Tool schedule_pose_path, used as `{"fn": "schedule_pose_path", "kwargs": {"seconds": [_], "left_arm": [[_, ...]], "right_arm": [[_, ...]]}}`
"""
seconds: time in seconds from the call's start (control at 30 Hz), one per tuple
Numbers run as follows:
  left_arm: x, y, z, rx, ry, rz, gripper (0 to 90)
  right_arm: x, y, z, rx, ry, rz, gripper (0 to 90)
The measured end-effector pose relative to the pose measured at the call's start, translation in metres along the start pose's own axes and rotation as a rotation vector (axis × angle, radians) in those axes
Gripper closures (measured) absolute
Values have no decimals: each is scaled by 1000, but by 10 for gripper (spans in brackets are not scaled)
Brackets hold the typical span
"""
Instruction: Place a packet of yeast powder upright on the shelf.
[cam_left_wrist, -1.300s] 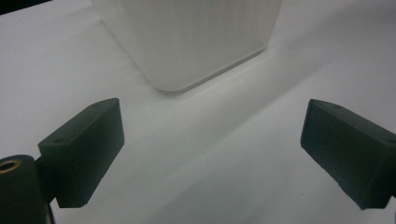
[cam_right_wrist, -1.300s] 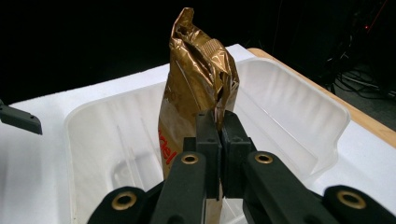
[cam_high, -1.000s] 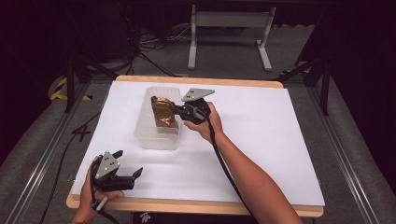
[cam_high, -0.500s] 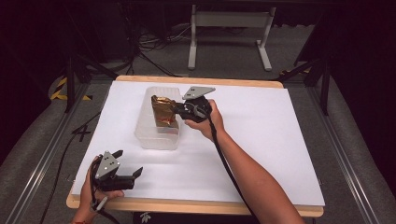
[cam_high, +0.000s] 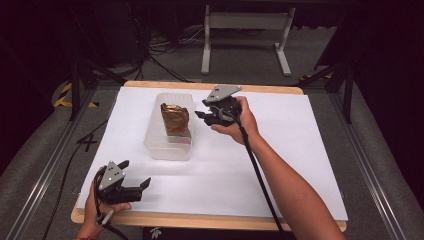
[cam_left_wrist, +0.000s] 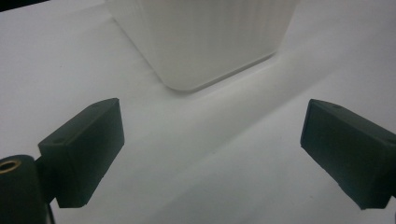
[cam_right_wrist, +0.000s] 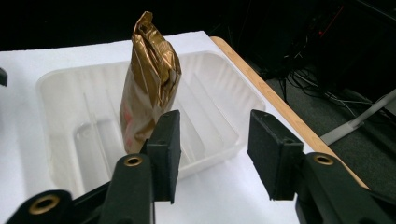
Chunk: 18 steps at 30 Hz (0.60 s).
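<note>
Placement looks finished to us: the gold bag (cam_high: 175, 119) stands upright in the clear tray (cam_high: 169, 148) at centre frame, and the right claw (cam_high: 202, 115), jaws apart and empty, sits just right of it, off the bag. We judge that the next move calls for clearing that claw without tipping the bag. Our left claw (cam_high: 141, 185), also apart, rests at the table (cam_high: 300, 165) edge, lower left.

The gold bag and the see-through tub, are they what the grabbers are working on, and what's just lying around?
In the job:
gold foil bag, standing in the tub
clear plastic tub
right gripper, open beside the tub
left gripper, open, near the table's front edge

Just lying about:
white table cover
metal stand behind the table
floor cables
</note>
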<state>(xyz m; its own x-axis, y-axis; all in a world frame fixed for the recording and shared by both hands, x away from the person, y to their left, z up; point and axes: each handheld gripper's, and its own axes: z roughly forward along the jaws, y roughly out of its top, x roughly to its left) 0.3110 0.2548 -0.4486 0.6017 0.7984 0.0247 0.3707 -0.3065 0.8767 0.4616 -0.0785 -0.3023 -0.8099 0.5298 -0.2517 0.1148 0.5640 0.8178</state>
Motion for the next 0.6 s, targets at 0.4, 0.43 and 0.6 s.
{"fn": "schedule_pose_path", "kwargs": {"seconds": [0.4, 0.43, 0.6], "left_arm": [[0, 0, 1, 10, 7, 18, 69], [0, 0, 1, 7, 6, 8, 69], [-1, 1, 1, 8, 4, 13, 68]], "right_arm": [[-19, -18, -45, 47, -66, -24, 421], [-20, -19, -48, 60, -83, -30, 418], [-19, -24, -61, 88, -99, -68, 372]]}}
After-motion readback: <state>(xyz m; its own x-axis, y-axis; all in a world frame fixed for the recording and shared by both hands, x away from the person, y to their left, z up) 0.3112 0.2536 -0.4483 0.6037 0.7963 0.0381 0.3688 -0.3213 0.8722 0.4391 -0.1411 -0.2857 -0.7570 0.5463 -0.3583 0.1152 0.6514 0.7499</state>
